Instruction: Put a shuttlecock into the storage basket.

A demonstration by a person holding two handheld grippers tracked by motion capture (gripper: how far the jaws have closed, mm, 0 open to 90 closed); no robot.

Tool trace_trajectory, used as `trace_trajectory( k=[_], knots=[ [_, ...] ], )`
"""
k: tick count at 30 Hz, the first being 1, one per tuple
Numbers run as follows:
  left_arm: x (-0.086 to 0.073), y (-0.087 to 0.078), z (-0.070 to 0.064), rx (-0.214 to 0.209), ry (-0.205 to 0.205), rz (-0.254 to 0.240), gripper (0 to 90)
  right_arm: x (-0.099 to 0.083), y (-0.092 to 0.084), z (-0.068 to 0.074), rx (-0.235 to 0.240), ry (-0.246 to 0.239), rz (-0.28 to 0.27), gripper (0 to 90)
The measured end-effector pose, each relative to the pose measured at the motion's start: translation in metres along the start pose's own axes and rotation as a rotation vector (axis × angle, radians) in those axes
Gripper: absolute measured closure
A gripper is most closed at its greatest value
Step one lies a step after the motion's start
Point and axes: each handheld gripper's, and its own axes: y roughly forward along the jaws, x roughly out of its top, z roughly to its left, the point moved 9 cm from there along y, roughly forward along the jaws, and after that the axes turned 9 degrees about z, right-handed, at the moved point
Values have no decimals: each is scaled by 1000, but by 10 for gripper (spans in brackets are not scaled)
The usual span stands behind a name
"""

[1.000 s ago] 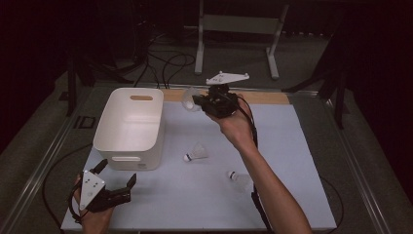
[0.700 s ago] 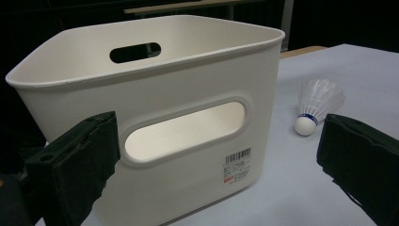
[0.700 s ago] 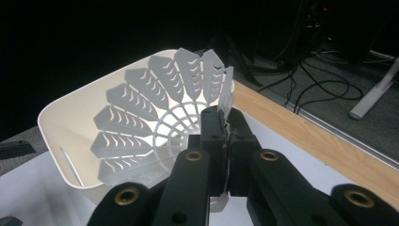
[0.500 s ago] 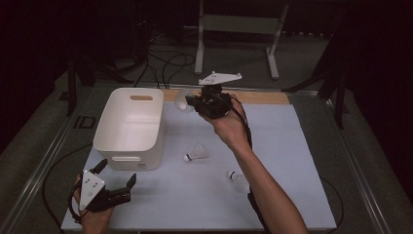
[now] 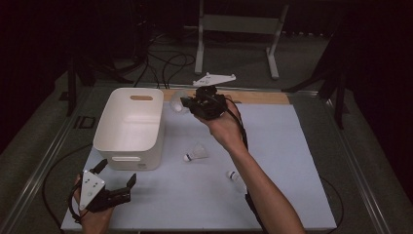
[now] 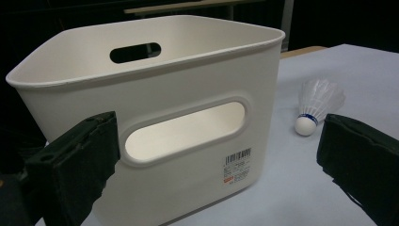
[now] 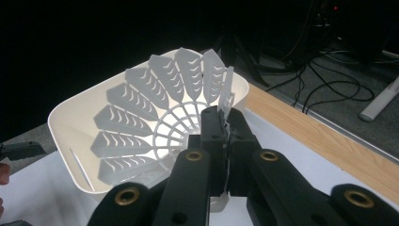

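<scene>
My right gripper (image 5: 189, 104) is held above the table just right of the white bin (image 5: 129, 126), near its far corner. Its jaws are shut on the skirt edge of a white plastic shuttlecock (image 5: 177, 100). In the right gripper view the shuttlecock (image 7: 155, 117) fans out ahead of the right gripper (image 7: 225, 136), with the bin (image 7: 70, 127) behind it. My left gripper (image 5: 117, 181) rests open at the table's front left, facing the bin's near wall. In the left gripper view the left gripper (image 6: 221, 155) frames the bin (image 6: 164, 94), with nothing between the jaws.
A second shuttlecock (image 5: 195, 153) lies on the white mat just right of the bin; it is the shuttlecock (image 6: 317, 103) seen past the bin in the left gripper view. A third shuttlecock (image 5: 234, 175) lies beside my right forearm. A wooden strip (image 5: 263, 97) edges the table's far side.
My right gripper has shifted slightly left toward the bin, still carrying the shuttlecock. The left gripper has stayed where it was.
</scene>
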Motion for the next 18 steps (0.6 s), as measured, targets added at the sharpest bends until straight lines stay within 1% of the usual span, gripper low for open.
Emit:
trace_trajectory(
  k=[15, 18],
  knots=[
    [0, 0, 0, 1, 0, 0, 4, 2, 8, 9, 14, -9, 0, 888],
    [0, 0, 0, 2, 1, -1, 5, 3, 10, 14, 20, -12, 5, 888]
  ],
)
